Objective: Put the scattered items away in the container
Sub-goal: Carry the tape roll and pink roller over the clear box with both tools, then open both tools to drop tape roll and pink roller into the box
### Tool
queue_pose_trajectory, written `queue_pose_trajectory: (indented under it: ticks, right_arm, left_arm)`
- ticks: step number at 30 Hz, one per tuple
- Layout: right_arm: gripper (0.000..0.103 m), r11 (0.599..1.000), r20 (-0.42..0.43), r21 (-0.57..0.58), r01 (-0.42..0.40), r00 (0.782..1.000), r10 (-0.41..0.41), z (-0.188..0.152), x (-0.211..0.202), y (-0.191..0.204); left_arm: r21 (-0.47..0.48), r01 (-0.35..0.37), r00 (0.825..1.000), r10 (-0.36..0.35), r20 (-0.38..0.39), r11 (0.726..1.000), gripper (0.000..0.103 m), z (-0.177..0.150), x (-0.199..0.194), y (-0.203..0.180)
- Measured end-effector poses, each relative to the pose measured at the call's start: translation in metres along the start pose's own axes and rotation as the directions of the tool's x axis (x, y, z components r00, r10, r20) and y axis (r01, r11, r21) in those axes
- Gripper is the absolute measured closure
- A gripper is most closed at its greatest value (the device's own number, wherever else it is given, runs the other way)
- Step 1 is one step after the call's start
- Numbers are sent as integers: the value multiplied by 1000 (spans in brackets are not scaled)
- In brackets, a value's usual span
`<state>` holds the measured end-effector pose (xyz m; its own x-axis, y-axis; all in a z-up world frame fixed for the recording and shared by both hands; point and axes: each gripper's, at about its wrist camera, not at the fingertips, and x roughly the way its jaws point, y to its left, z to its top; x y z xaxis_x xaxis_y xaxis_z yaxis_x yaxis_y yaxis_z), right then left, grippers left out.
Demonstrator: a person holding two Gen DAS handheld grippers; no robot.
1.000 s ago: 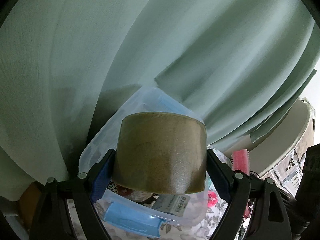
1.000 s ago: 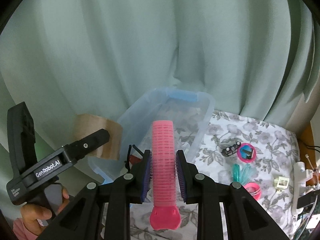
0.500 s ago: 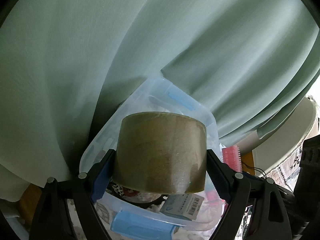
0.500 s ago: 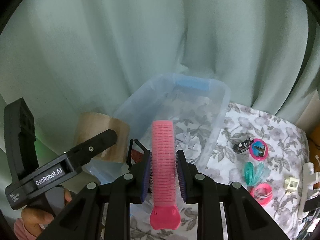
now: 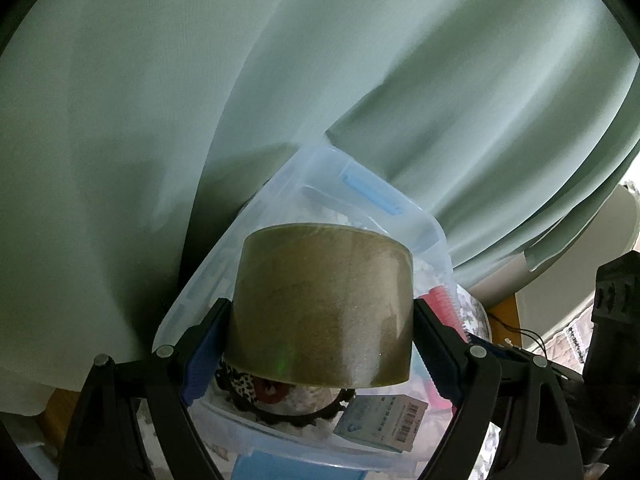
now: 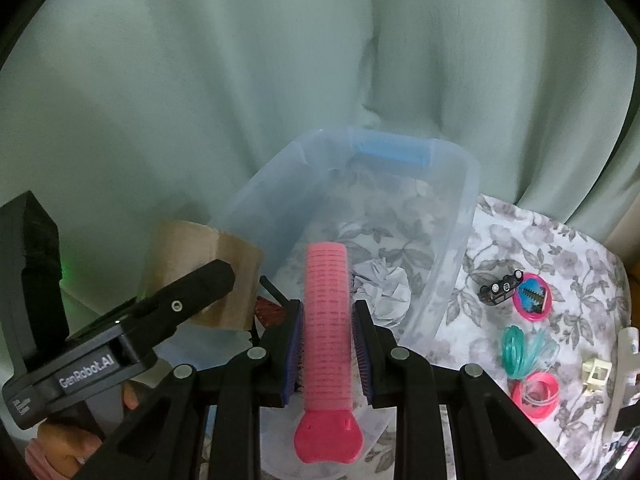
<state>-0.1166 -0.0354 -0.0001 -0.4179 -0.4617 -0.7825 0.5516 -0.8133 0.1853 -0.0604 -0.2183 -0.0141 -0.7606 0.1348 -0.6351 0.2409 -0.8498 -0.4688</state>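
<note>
The clear plastic storage box (image 6: 440, 216) stands on the flowered tablecloth (image 6: 560, 248), in front of the pale green curtain (image 6: 280, 60). Inside the box lies a crumpled white paper (image 6: 384, 284). Left of the box, the left gripper (image 6: 192, 292) holds the brown tape roll (image 6: 192, 272) above the box's near corner. Right of the box lie a small black toy car (image 6: 500, 290), a pink ring (image 6: 534, 292), green coiled hair ties (image 6: 524, 348) and a pink coiled hair tie (image 6: 536, 394).
</note>
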Motion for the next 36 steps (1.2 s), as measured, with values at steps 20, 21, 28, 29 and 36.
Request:
queue_pose_trajectory:
  ticks: [20, 21, 28, 29, 36]
  right_arm:
    - [52, 1000, -34, 19, 15, 999, -14, -2, 14, -9]
    - [52, 1000, -34, 19, 14, 999, -13, -2, 14, -8]
    - [52, 1000, -29, 14, 14, 999, -14, -5, 7, -7]
    - [52, 1000, -27, 12, 14, 1000, -14, -5, 6, -7]
    - [52, 1000, -17, 6, 14, 1000, -14, -10, -5, -2]
  left_arm:
    - [-11, -13, 1000, 13, -12, 1000, 15, 4, 7, -4]
    - [-10, -14, 1000, 14, -14, 1000, 15, 4, 6, -4]
    - [-1, -14, 1000, 14, -10, 1000, 15, 3, -1, -10]
    - [0, -14, 1000, 14, -9, 1000, 15, 3, -3, -11]
    - [13, -10, 1000, 10, 6, 1000, 15, 2, -14, -19]
